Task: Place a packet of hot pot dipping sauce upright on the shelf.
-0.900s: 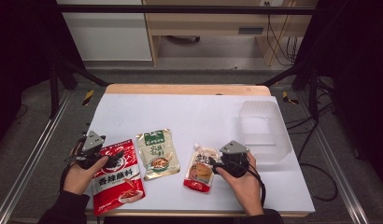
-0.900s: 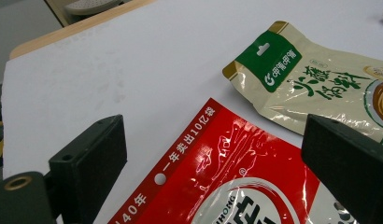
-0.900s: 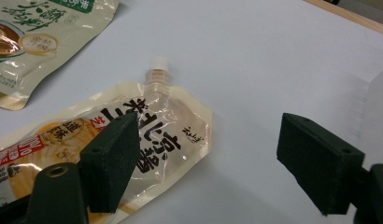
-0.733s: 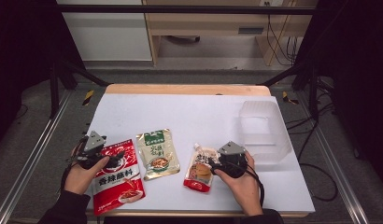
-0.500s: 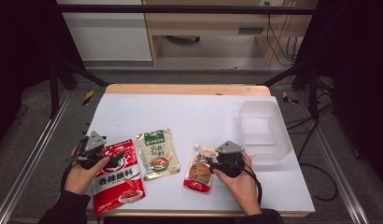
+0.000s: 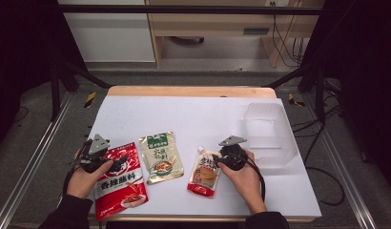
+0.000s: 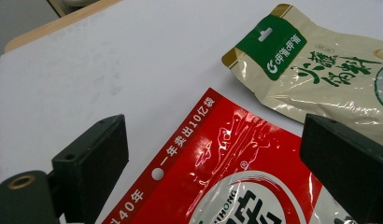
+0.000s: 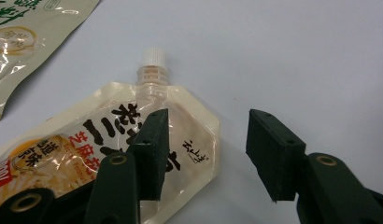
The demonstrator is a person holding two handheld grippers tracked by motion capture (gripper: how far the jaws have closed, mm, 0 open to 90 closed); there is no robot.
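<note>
White table is filling the frame's centre. Low at left, the left gripper is hanging released over the red packet. The right gripper, also released, is straddling the spouted pouch's edge, probably preparing to grasp.

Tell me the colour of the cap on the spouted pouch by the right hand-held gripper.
White; the cap on the spouted pouch shows best in the right gripper view.
</note>
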